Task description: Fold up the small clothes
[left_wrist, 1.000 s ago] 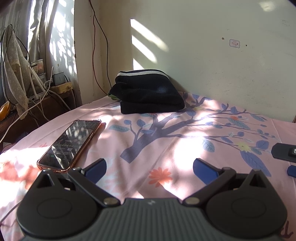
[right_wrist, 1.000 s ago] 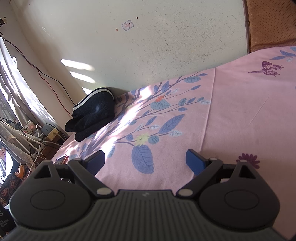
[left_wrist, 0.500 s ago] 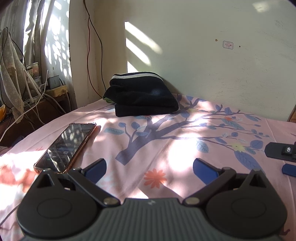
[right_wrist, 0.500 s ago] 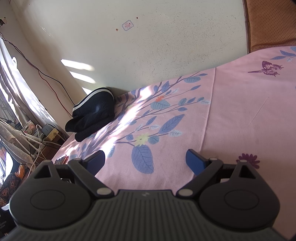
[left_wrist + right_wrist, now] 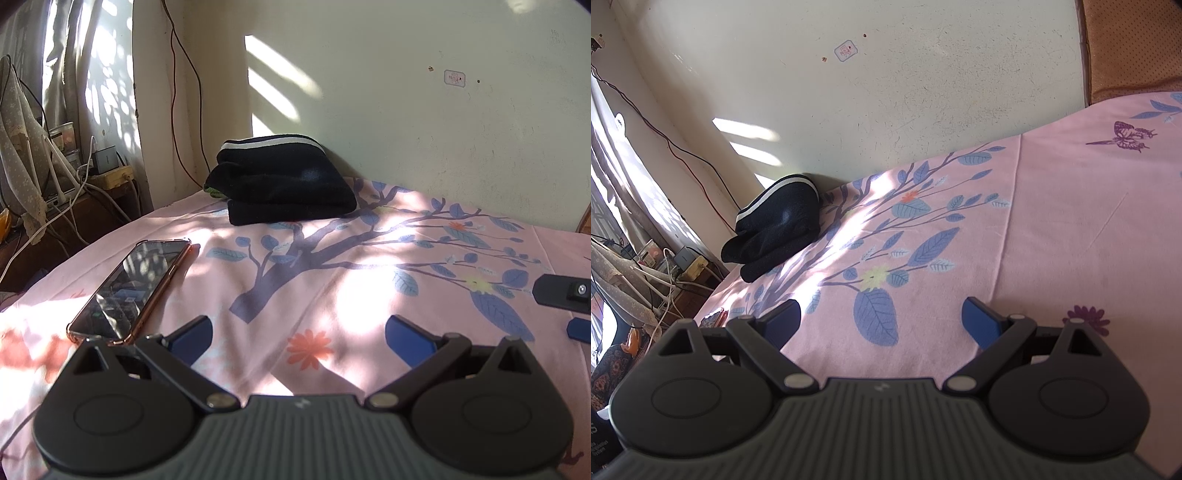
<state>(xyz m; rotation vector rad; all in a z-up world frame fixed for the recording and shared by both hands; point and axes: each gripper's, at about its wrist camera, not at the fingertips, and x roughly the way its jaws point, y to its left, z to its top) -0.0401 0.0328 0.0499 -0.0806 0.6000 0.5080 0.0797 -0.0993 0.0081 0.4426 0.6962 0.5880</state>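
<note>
Could not read the small wall sticker (image 5: 454,78), its print too tiny. Saw only a green sliver (image 5: 214,192) of something under the folded black garment (image 5: 284,184). Found the phone (image 5: 716,317) mostly hidden behind the right gripper's (image 5: 882,319) body, and that gripper cut off by the left wrist view's right edge.

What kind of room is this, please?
Most likely a bedroom in a home: a bed with a pink floral sheet stands against a plain wall, folded dark clothes and a phone lie on it, and a curtain hangs at left.
</note>
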